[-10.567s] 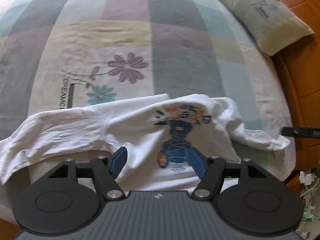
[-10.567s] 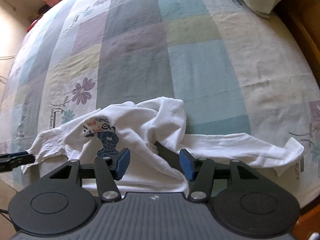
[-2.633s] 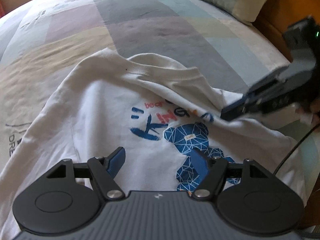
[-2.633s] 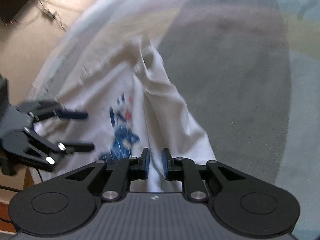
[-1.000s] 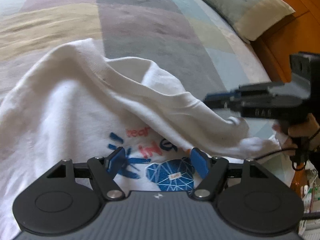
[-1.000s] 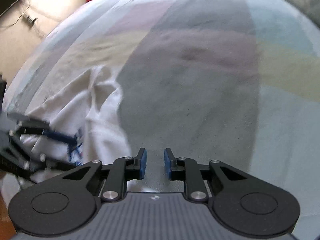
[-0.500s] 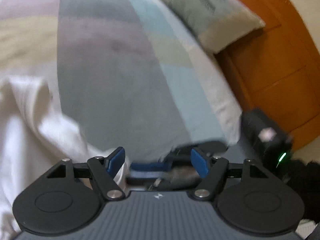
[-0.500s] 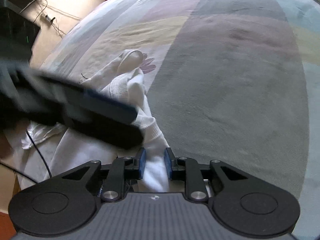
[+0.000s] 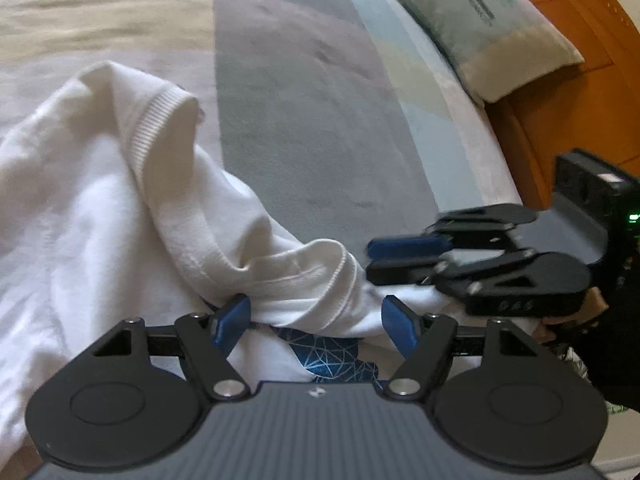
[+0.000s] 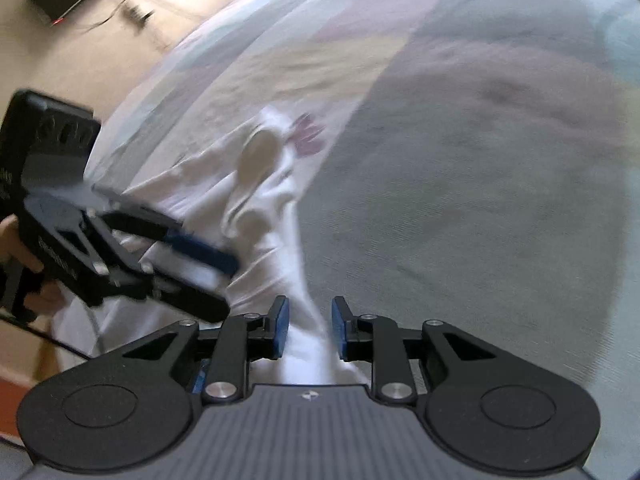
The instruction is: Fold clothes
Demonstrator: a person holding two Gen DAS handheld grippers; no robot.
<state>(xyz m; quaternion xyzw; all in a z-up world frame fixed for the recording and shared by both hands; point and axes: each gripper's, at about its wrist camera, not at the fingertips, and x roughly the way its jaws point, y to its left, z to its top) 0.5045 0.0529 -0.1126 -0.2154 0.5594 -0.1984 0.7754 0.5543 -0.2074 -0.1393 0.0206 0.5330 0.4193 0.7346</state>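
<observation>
A: Where do we stand with the white shirt (image 9: pixel 100 208)?

B: It lies bunched on the bed (image 9: pixel 304 112), filling the lower left of the left wrist view, with a ribbed fold running between the left gripper (image 9: pixel 316 318). Its jaws stand wide apart and press on nothing.

A: And the right gripper (image 10: pixel 306 328)?

B: Its jaws have just been opening; a strip of shirt runs between them at the bottom centre of the right wrist view, with gaps on both sides, so we judge it loose.

A: What worries us?

B: If we close the left jaws here, we may pinch several layers and drag the heap crooked. The grippers are also near each other and could collide.
</observation>
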